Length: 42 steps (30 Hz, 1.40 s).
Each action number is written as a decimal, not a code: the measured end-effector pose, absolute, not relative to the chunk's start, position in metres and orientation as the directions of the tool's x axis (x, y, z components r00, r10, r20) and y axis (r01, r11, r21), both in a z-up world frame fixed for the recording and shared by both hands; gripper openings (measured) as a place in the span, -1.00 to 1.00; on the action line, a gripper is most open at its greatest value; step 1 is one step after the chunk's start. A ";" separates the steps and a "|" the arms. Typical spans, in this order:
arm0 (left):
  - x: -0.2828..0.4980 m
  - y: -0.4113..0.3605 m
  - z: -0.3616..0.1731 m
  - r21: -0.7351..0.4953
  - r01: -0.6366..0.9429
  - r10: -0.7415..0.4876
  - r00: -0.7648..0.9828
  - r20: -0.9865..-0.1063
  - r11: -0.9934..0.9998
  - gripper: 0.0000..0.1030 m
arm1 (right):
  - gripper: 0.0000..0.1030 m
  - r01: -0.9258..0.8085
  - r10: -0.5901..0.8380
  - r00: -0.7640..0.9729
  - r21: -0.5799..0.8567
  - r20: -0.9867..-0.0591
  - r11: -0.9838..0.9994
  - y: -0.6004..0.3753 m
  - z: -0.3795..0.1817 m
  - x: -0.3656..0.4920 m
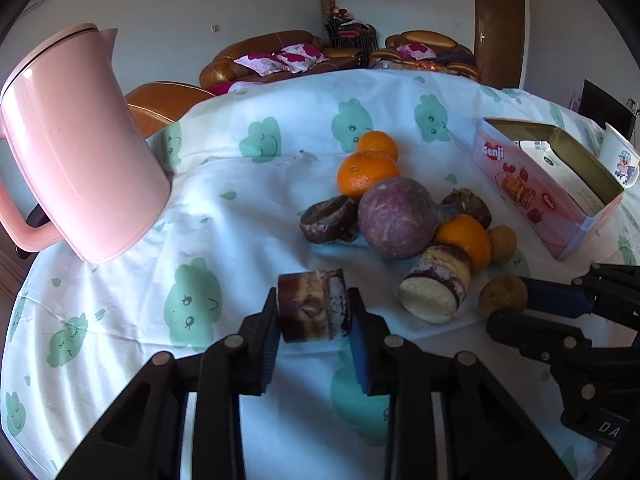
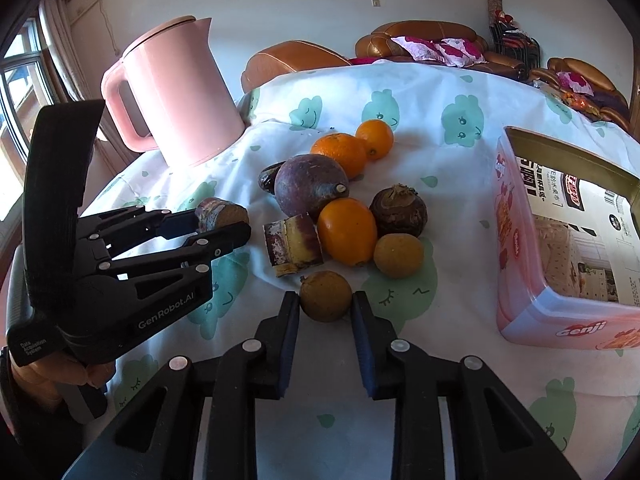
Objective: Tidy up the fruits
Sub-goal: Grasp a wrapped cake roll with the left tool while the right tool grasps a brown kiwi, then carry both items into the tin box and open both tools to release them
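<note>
My left gripper (image 1: pixel 314 314) is shut on a sugarcane piece (image 1: pixel 312 304), seen also in the right wrist view (image 2: pixel 220 214). My right gripper (image 2: pixel 325 300) stands around a small brown round fruit (image 2: pixel 325 296), its pads at both sides; this fruit shows in the left wrist view (image 1: pixel 502 294). A pile lies behind: a big purple root (image 2: pixel 310 186), oranges (image 2: pixel 340 152), an orange fruit (image 2: pixel 346 230), another sugarcane piece (image 2: pixel 292 244), a dark taro (image 2: pixel 398 210), and a second brown fruit (image 2: pixel 398 256).
A pink kettle (image 2: pixel 180 92) stands at the back left. An open pink Genji tin (image 2: pixel 560 240) sits at the right. A white cup (image 1: pixel 620 156) stands behind the tin. The table has a white cloth (image 2: pixel 320 412) with green clouds.
</note>
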<state>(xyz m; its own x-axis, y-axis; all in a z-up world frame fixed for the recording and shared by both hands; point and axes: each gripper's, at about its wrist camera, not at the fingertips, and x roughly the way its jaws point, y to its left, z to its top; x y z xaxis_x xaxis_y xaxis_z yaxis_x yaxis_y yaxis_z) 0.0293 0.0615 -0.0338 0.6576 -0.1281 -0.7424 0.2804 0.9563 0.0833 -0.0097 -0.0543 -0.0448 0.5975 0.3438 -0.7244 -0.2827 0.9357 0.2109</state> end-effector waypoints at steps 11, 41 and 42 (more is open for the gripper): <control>0.008 0.054 0.003 -0.056 0.327 -0.307 0.798 -0.519 0.943 -0.36 | -0.45 -0.066 0.120 0.846 0.121 -0.520 0.990 -0.135 0.025 -0.030; 0.016 -0.141 -0.007 -0.114 0.610 -0.535 0.570 -0.624 0.784 -0.36 | -0.44 0.131 -0.002 0.737 0.139 -0.676 0.982 -0.253 -0.019 -0.010; 0.017 -0.142 -0.007 -0.118 0.609 -0.534 0.566 -0.628 0.784 -0.36 | -0.44 0.132 -0.003 0.738 0.139 -0.675 0.981 -0.253 -0.019 -0.010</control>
<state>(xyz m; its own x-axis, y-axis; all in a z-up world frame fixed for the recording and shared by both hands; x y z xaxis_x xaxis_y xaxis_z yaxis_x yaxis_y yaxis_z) 0.0174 -0.1422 -0.0074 0.5663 -0.5343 -0.6276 0.6092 0.7842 -0.1179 -0.0104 -0.2529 -0.0192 0.7382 -0.0034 -0.6746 0.1318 0.9814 0.1393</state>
